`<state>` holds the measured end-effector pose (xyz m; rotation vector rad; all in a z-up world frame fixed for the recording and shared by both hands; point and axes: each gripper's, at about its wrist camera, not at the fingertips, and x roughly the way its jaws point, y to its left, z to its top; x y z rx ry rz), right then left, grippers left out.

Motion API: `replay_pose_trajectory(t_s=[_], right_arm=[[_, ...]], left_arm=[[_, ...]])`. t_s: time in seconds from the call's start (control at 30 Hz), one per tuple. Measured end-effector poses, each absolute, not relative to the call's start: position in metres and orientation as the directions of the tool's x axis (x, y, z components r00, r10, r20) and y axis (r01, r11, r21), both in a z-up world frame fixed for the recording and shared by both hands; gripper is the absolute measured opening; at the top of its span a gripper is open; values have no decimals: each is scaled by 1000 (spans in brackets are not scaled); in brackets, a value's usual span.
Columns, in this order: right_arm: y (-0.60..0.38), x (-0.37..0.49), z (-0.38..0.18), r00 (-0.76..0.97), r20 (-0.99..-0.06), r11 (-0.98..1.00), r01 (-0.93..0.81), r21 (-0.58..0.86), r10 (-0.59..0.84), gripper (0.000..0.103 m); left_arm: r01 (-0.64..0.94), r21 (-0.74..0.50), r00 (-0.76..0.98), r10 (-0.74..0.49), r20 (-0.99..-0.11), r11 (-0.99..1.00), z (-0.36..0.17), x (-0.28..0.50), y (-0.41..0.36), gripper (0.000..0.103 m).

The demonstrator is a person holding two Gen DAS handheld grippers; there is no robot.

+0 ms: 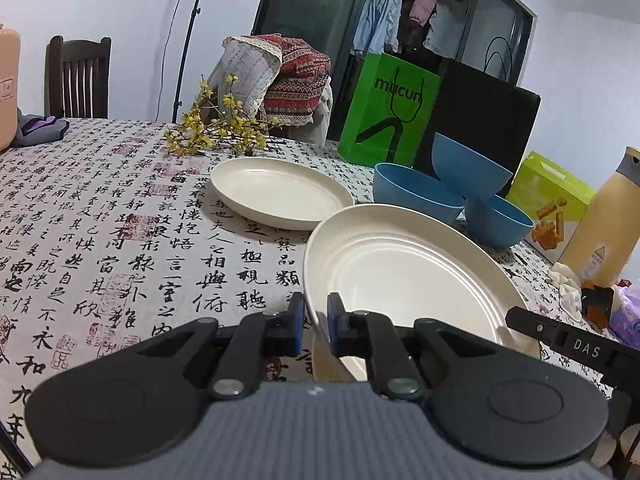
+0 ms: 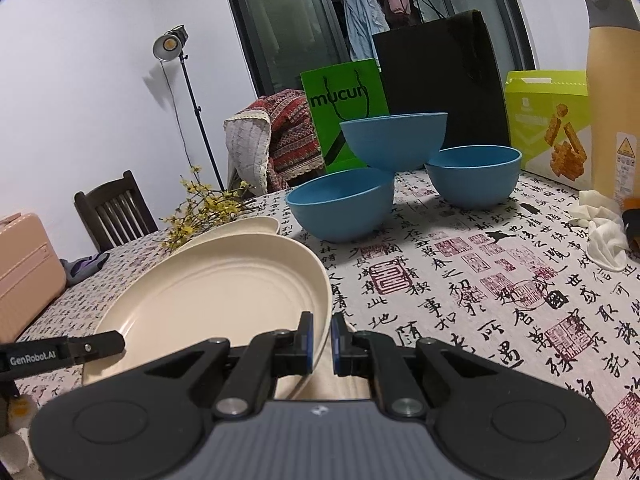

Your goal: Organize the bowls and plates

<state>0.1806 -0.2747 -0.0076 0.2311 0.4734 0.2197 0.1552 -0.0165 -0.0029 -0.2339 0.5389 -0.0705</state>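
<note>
A cream plate (image 1: 404, 276) hangs above the table, held at both sides. My left gripper (image 1: 316, 322) is shut on its left rim. My right gripper (image 2: 321, 336) is shut on the right rim of that same plate (image 2: 224, 300). A second cream plate (image 1: 280, 190) lies flat on the table farther back; in the right wrist view only the edge of this second plate (image 2: 256, 224) shows behind the held one. Behind the plates stand three blue bowls: two on the table (image 2: 340, 210) (image 2: 474, 176) and a third (image 2: 394, 138) resting on top of them.
The patterned tablecloth (image 1: 120, 240) covers the table. At the back are yellow flowers (image 1: 216, 128), a green bag (image 1: 386, 108), a black bag (image 1: 484, 120), a green snack box (image 2: 548, 120) and a tall yellow bottle (image 2: 612, 92). White crumpled cloth (image 2: 604, 232) lies at the right.
</note>
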Motion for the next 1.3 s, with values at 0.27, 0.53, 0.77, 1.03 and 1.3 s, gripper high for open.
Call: replay_pose_trajectory(t_s=[0.27, 0.53, 0.77, 1.03, 1.3], right_arm=[[-279, 178, -11, 867, -428, 951, -146, 273, 256, 9], [-284, 172, -13, 866, -431, 951, -139, 277, 253, 9], [-287, 166, -16, 865, -436, 951, -134, 278, 249, 9], [-287, 162, -17, 865, -438, 953, -133, 273, 246, 9], [-287, 158, -20, 863, -445, 956, -131, 262, 240, 9]], left_arm=[[13, -236, 849, -135, -511, 972, -7, 155, -21, 12], [24, -238, 838, -150, -524, 971, -12, 153, -24, 12], [29, -233, 831, -153, -534, 972, -16, 150, -27, 12], [30, -231, 829, -153, -538, 973, -18, 146, -28, 12], [33, -212, 829, -145, -540, 977, -18, 142, -31, 12]])
